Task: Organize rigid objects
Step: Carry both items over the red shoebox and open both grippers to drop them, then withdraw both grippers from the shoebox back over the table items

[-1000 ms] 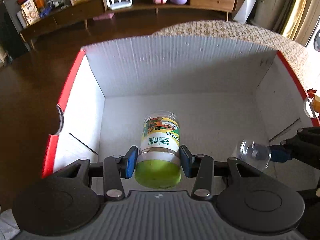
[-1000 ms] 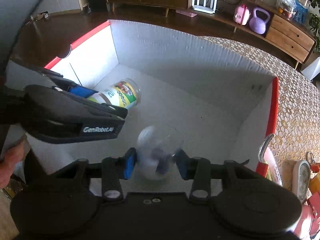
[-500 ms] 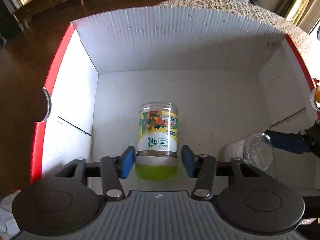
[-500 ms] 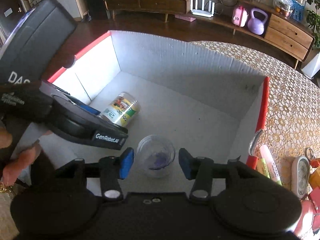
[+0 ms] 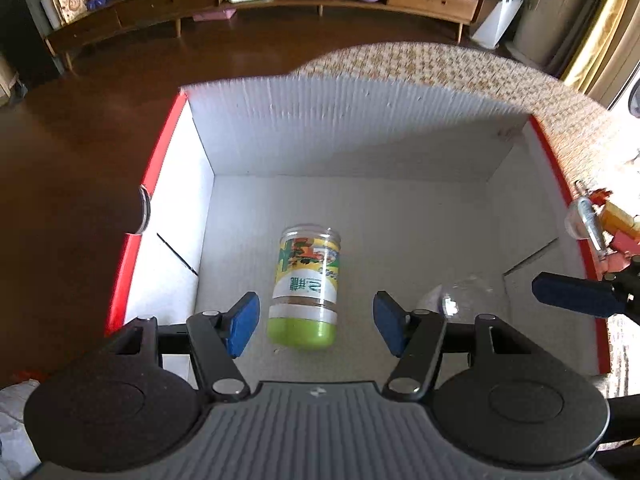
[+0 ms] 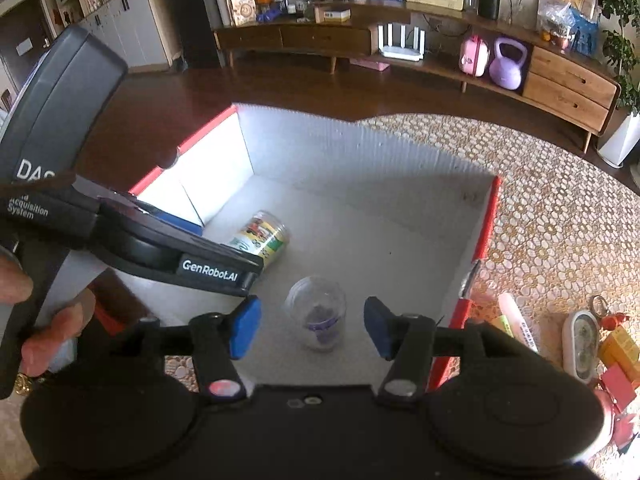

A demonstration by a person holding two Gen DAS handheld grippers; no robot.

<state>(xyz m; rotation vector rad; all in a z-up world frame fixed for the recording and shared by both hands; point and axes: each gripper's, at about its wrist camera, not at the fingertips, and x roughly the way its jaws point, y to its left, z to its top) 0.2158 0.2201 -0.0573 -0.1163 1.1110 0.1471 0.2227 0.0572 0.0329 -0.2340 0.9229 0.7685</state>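
A jar with a green lid and a yellow label lies on its side on the floor of the white box with red rims. My left gripper is open above the jar's lid end, apart from it. A clear plastic cup stands on the box floor near the right wall; it also shows in the left wrist view. My right gripper is open above the cup, its pads clear of it. The jar also shows in the right wrist view, partly behind the left gripper's body.
The box sits on a table with a patterned lace cloth. Right of the box lie a pale marker, a small white oval case and yellow and red blocks. A wooden sideboard stands across the dark floor.
Both grippers have opened and lifted back. The jar, held by the left gripper a second ago, now lies loose on the box floor. The cup, held by the right gripper, now stands free.
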